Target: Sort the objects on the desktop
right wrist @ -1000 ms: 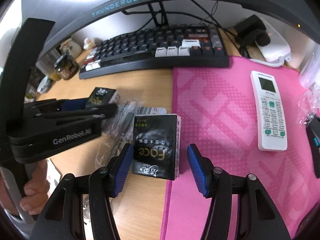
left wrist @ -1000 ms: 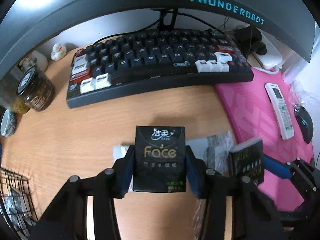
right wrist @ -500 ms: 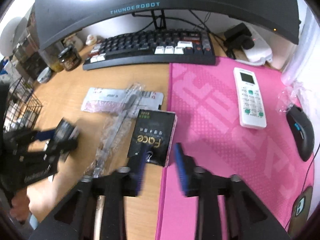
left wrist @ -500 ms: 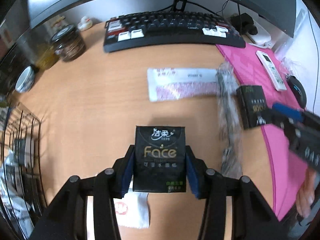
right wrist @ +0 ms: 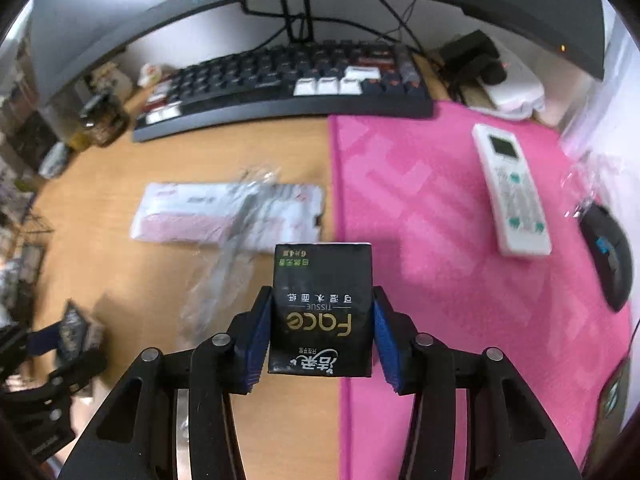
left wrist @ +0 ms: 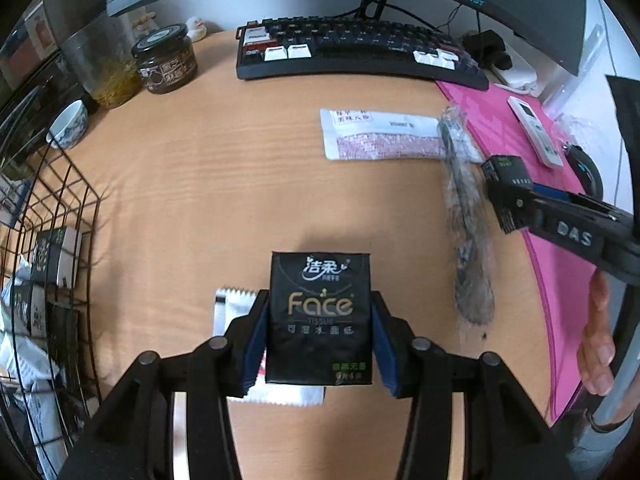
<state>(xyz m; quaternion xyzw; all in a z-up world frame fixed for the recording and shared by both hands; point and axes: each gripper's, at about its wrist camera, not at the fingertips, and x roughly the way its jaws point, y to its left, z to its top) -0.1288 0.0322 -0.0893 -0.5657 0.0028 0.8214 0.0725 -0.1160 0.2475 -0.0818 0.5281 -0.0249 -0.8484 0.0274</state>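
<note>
My left gripper (left wrist: 319, 300) is shut on a black "Face" tissue pack (left wrist: 320, 344), held above the wooden desk (left wrist: 180, 200) close to a black wire basket (left wrist: 60, 208) on the left. That basket holds several similar packs. My right gripper (right wrist: 322, 296) has its blue pads against a second black tissue pack (right wrist: 320, 332) and its jaws are closing on it, over the edge of the pink mat (right wrist: 420, 220). In the left wrist view the right gripper (left wrist: 508, 196) shows at the right with its pack. The left gripper (right wrist: 68, 332) appears blurred at the lower left of the right wrist view.
A white-and-pink packet (left wrist: 380, 136) and a clear-wrapped dark item (left wrist: 464, 216) lie mid-desk. A white sachet (left wrist: 232, 304) lies under the left gripper. Keyboard (left wrist: 360, 52), jar (left wrist: 164, 60), cup (left wrist: 68, 124) stand behind. Remote (right wrist: 512, 188) and mouse (right wrist: 608, 256) rest on the mat.
The left gripper carried its pack leftward, bringing the wire basket into view. The right gripper's jaws, open around the second pack before, have come in against it.
</note>
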